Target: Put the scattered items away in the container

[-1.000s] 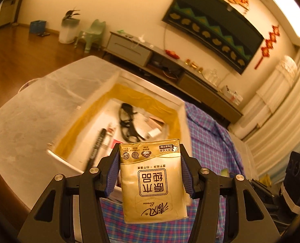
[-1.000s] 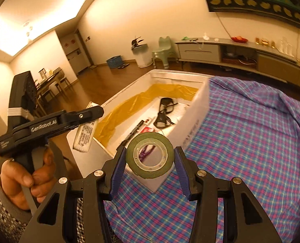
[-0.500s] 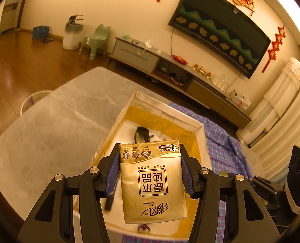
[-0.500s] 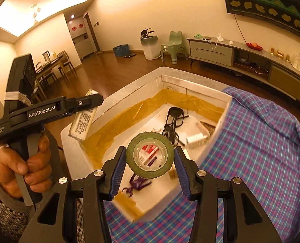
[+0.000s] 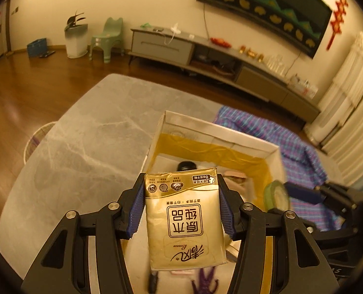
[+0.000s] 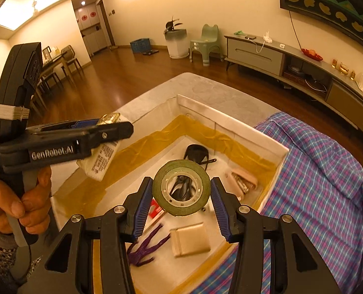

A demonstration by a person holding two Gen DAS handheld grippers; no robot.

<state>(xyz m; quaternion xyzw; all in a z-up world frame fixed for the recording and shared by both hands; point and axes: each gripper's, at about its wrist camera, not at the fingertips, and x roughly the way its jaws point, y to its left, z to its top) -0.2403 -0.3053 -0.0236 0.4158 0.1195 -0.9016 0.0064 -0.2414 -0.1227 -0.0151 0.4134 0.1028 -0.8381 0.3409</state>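
The white container (image 6: 230,120), set on the grey table (image 5: 83,147) beside a plaid cloth (image 6: 328,171), is positioned below both grippers. A tissue pack (image 5: 185,218) is clamped by the left gripper (image 5: 180,208). A green tape roll (image 6: 181,187) is pinched by the right gripper (image 6: 180,208).

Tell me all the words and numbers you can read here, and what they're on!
"GenRobot.AI": white letters on the side of the left tool.
"Breeze": on the gold tissue pack held in that tool, upside down to the camera.
"原木纯品": big boxed characters on the same pack, also upside down.
"3" and "8": in the pack's top corner strip; the rest of the strip is too small.
Black print on the pack's white back: too blurred.
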